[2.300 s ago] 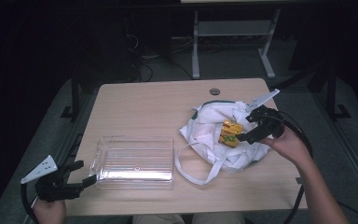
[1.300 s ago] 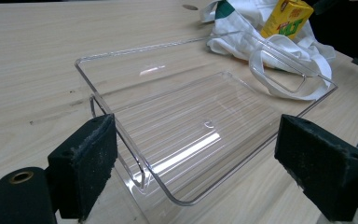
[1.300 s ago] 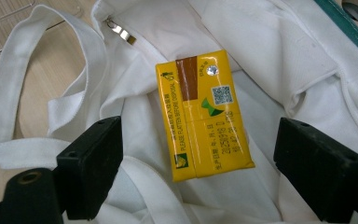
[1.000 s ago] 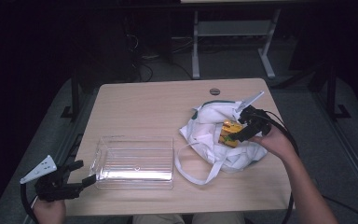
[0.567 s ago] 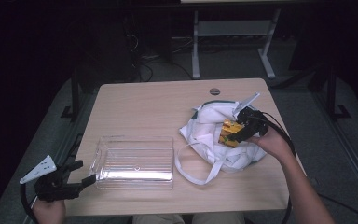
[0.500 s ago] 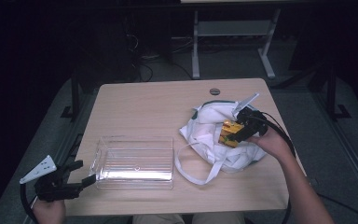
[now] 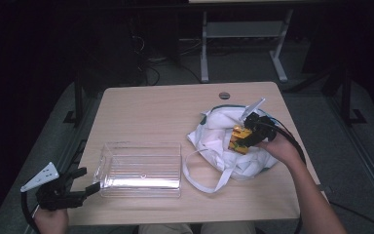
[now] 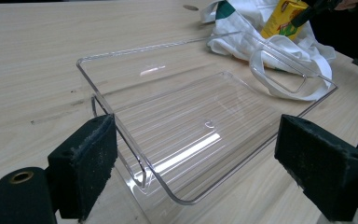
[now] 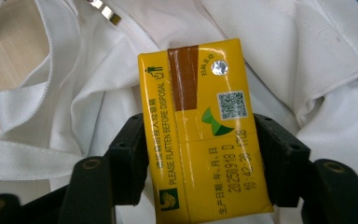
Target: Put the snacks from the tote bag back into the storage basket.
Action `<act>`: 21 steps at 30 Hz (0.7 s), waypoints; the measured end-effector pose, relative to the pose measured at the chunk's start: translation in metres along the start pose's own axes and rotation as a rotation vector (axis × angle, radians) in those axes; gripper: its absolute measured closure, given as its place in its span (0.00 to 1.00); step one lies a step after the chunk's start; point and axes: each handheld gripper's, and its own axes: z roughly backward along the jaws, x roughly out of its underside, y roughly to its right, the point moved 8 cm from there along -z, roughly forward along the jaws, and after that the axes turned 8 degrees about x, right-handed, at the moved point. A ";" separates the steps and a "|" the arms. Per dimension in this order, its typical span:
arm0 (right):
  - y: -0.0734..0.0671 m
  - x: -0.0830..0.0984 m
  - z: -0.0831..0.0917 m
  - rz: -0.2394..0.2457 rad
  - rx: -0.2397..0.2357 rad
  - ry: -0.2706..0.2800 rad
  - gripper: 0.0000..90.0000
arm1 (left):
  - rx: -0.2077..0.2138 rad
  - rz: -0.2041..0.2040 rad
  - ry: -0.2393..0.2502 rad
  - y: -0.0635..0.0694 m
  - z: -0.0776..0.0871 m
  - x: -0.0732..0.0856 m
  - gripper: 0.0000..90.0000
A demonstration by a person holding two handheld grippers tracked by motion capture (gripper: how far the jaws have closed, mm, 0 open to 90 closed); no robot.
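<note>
A yellow drink carton point(image 7: 239, 140) point(image 9: 205, 116) lies on a crumpled white cloth bag point(image 7: 214, 141) point(image 9: 307, 70) at the table's right. My right gripper point(image 7: 246, 138) point(image 9: 203, 161) is shut on it; its jaws have just been closing, and the pads now press on the carton's two long sides. A clear plastic tray point(image 7: 141, 145) point(image 8: 93, 79) stands empty at the front left. At the tray's near left corner my left gripper point(image 7: 88, 181) point(image 8: 196, 172) stays open, with that corner between its jaws and untouched.
The wooden table point(image 7: 165, 107) has a round cable hole point(image 7: 224, 95) near its far edge. The bag's looped strap point(image 7: 199, 175) trails toward the tray. Beyond the table stand metal frame legs point(image 7: 204, 44) on a dark floor.
The right gripper has moved slightly left onto the yellow carton and its jaws have closed on it. The left gripper and the tray have kept still.
</note>
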 end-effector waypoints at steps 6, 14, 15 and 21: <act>0.000 -0.001 -0.001 0.010 0.005 0.000 0.51 | 0.001 0.001 0.003 0.000 0.000 0.000 0.14; 0.000 -0.001 -0.001 0.039 0.008 0.003 0.53 | 0.000 0.002 0.002 0.000 0.000 0.000 0.14; 0.000 -0.001 -0.001 0.038 0.008 0.003 0.53 | 0.000 0.001 0.003 0.000 -0.001 0.000 0.14; 0.001 0.000 0.000 0.040 0.003 0.004 0.55 | -0.001 0.002 0.001 0.000 0.000 0.000 0.14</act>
